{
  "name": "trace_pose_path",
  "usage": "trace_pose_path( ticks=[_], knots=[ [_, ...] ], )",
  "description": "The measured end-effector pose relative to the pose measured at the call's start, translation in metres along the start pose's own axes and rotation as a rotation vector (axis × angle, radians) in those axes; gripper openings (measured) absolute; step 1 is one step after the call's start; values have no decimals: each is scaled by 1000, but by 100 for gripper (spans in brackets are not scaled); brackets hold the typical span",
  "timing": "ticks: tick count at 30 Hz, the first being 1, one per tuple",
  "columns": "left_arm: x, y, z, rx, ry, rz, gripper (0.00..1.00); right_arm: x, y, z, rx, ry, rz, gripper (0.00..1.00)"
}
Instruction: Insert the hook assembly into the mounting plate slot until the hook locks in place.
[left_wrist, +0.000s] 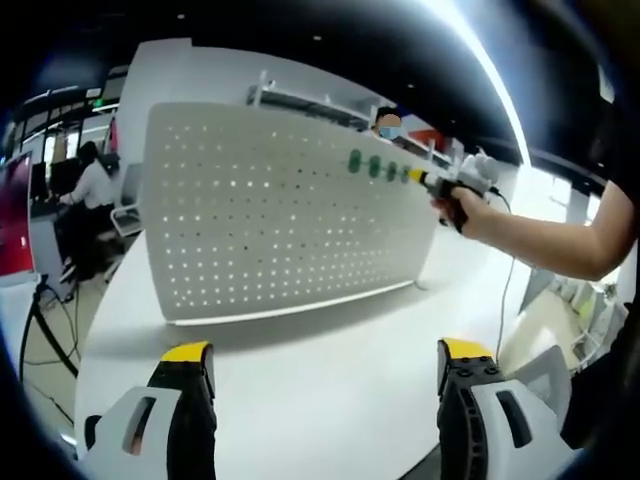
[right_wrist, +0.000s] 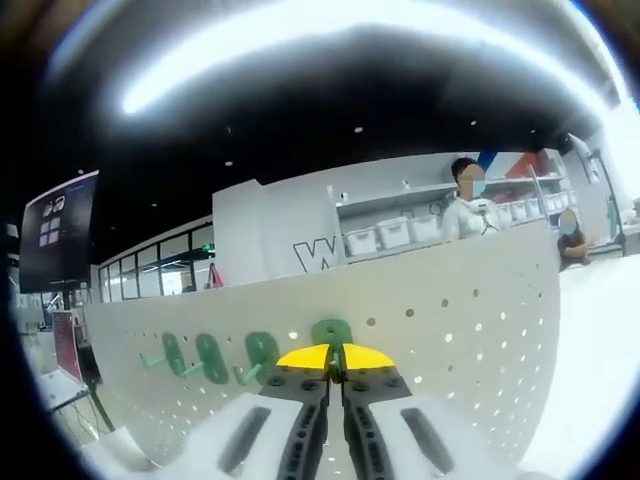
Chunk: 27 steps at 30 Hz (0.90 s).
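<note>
The white pegboard (left_wrist: 290, 210) stands upright on the table (left_wrist: 320, 380). The right gripper (right_wrist: 335, 352), jaws pinched together on a green hook (right_wrist: 330, 333), presses it against the board's upper row, beside three mounted hooks (right_wrist: 212, 357). The left gripper (left_wrist: 325, 365) hangs wide open, empty, well back.

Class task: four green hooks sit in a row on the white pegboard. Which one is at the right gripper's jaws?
The end hook, directly above the right gripper's shut yellow-tipped jaws. The other three hooks trail away to one side along the pegboard.

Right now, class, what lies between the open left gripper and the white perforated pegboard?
In the left gripper view, only bare white tabletop separates the left gripper from the white perforated pegboard.
</note>
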<state>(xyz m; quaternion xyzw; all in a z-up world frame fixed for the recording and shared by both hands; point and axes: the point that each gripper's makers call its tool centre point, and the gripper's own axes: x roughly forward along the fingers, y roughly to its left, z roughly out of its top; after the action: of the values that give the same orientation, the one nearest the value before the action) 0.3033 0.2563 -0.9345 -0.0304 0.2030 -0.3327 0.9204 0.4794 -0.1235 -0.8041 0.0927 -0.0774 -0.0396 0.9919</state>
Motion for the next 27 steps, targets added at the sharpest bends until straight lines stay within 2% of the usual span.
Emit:
trace_pose_path(
  ticks=[5, 7, 14, 19, 20, 22, 25, 27],
  knots=[
    [-1, 0, 1, 0, -3, 2, 93, 4, 0, -1, 14, 29, -17, 0],
    [-1, 0, 0, -1, -3, 2, 93, 6, 0, -2, -24, 44, -23, 0],
    [-2, 0, -1, -3, -2, 5, 93, 8, -3, -3, -3, 44, -23, 0],
    [-4, 1, -3, -8, -1, 10, 94, 5, -2, -2, -20, 55, -28, 1],
    [-4, 1, -3, -9, 0, 10, 94, 4, -1, 2, -6, 37, -26, 1],
    [-5, 1, -2, -8, -3, 12, 94, 2, 0, 7, -3, 33, -25, 6],
    [-6, 2, -1, -6, -6, 15, 94, -1, 3, 17, -42, 23, -14, 9],
    [-8, 3, 0, -2, -7, 19, 94, -6, 4, 23, -53, 18, -12, 17]
  ],
)
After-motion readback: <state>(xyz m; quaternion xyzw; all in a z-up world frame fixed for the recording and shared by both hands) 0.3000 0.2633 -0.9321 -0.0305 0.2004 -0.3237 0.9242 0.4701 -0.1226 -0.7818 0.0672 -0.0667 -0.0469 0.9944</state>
